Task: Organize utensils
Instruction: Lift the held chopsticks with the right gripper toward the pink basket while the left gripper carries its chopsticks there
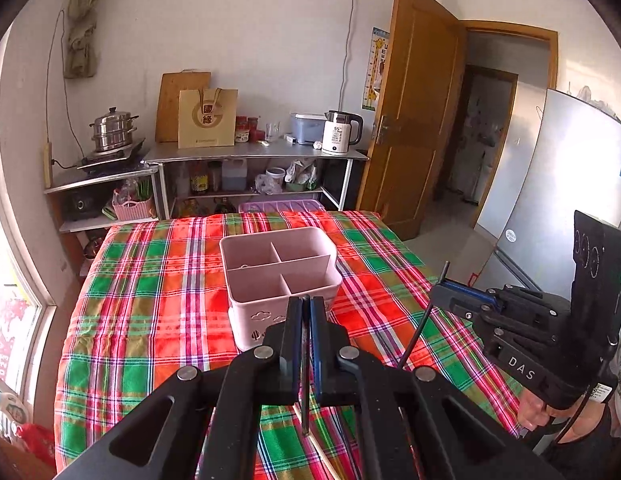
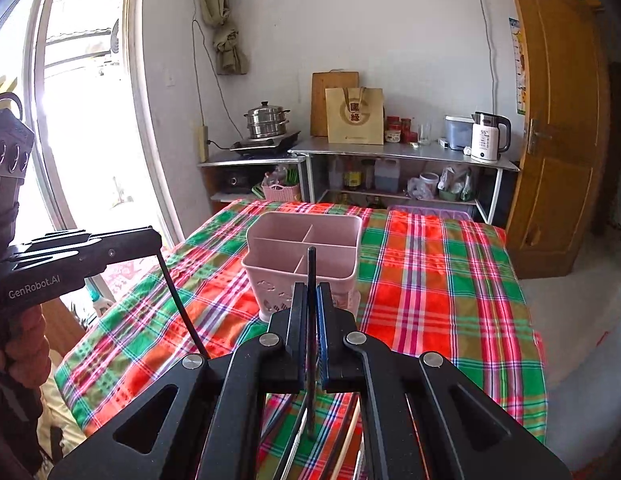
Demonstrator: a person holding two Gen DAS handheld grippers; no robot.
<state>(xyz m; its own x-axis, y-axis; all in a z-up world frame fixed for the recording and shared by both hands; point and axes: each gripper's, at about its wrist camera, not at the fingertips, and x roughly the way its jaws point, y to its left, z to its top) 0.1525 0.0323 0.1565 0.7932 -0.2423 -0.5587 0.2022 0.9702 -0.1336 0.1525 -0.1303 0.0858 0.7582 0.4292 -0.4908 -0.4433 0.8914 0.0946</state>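
Your left gripper [image 1: 306,308]: jaws clamped on one black chopstick [image 1: 305,364]. Your right gripper [image 2: 310,296]: jaws clamped on a second black chopstick [image 2: 311,320]. Pink caddy [image 1: 278,264] stands ahead on the plaid worktop [image 1: 150,280].

Count, taken outward from the pink plastic utensil caddy [image 1: 280,272]:

- Caddy: one, on the plaid-clothed table [image 1: 150,280]. Four compartments inside, two nearer and two farther.
- Thin black chopsticks: two held above the table, one [image 1: 305,360] in front of the caddy, one [image 1: 424,316] to its right. More sticks lie on the cloth nearer than the caddy; number cannot be told.
- Black two-finger grippers: two, the left [image 1: 306,308] just in front of the caddy, the right [image 1: 446,290] to its right.
- Behind the caddy, on the metal shelf: one white electric kettle [image 1: 339,132], one stainless steamer pot [image 1: 112,128], one tan paper bag [image 1: 207,118], one wooden cutting board [image 1: 172,96].
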